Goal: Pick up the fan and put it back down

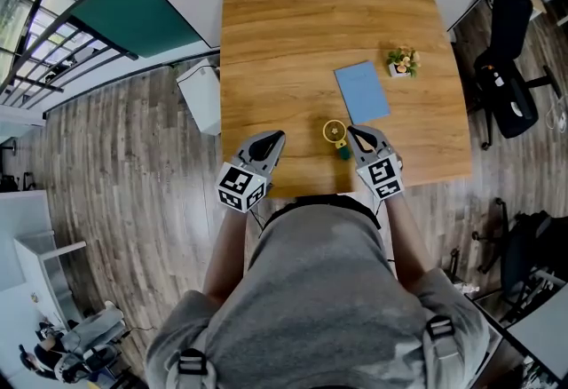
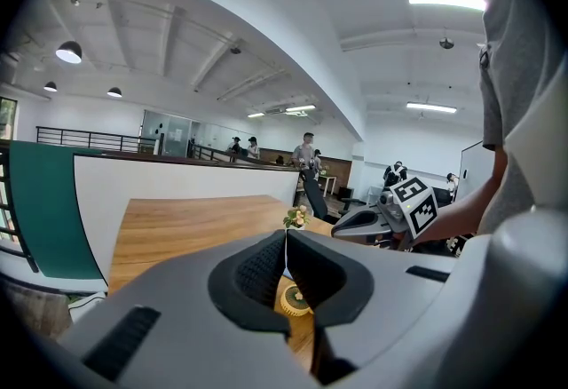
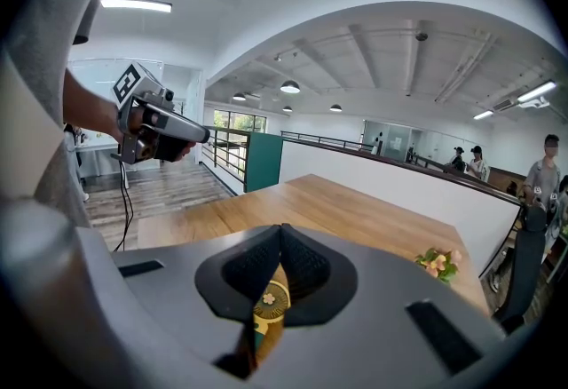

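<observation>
Small round yellow fan (image 1: 335,133), flower emblem at hub, green handle, is lying flat on the wooden table (image 1: 293,41) near its front edge, just beside the right gripper (image 1: 351,130). Right gripper and left gripper (image 1: 280,136) are both hovering clenched, gripping nothing. Beyond are a blue notebook (image 1: 361,91) and potted flowers (image 1: 402,61). A black office chair (image 1: 510,67) is standing on the plank floor.

Yellow fan (image 1: 335,132) (green handle) on table (image 1: 293,41)

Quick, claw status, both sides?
Left claw: closed, empty.
Right claw: closed, nothing gripped; the small round gold fan with a green handle shows just past its tips.
</observation>
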A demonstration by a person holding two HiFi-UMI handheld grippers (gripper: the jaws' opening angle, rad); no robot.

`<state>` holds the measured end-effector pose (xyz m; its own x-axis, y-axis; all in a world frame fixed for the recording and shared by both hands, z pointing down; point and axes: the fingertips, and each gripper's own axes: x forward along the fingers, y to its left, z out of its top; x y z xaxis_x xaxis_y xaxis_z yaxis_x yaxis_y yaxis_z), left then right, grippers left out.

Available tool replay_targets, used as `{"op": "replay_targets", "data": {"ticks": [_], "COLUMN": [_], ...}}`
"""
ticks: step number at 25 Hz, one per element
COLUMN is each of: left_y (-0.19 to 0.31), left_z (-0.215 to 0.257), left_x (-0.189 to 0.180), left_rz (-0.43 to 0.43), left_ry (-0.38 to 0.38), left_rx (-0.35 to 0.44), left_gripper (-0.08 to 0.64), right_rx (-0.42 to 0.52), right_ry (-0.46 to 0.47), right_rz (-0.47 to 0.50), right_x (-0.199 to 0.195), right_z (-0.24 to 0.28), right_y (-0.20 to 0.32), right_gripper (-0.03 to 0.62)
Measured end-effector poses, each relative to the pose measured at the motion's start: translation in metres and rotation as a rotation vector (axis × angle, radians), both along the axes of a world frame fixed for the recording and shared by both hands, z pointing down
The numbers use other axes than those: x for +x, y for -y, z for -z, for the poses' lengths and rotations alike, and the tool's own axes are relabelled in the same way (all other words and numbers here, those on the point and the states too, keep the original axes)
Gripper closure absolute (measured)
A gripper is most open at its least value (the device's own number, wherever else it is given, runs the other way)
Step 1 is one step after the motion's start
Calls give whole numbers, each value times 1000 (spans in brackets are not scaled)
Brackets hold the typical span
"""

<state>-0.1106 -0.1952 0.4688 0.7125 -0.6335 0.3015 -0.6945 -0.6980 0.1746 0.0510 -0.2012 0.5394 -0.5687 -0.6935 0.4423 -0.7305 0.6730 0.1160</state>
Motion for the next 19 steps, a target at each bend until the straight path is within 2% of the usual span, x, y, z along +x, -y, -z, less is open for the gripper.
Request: {"op": "replay_targets", "data": {"ticks": [19], "left_y": [3], "left_z": [-2], "left_x": [-4], "left_rz": [3], "left_ry": [6], "left_rx": [-2], "left_gripper": [537], "right_rx": [0], "right_ry": [-1], "right_rz": [-2], "right_x": [-3], "right_z": [-1], "right_y": [5], "right_gripper": [588]}}
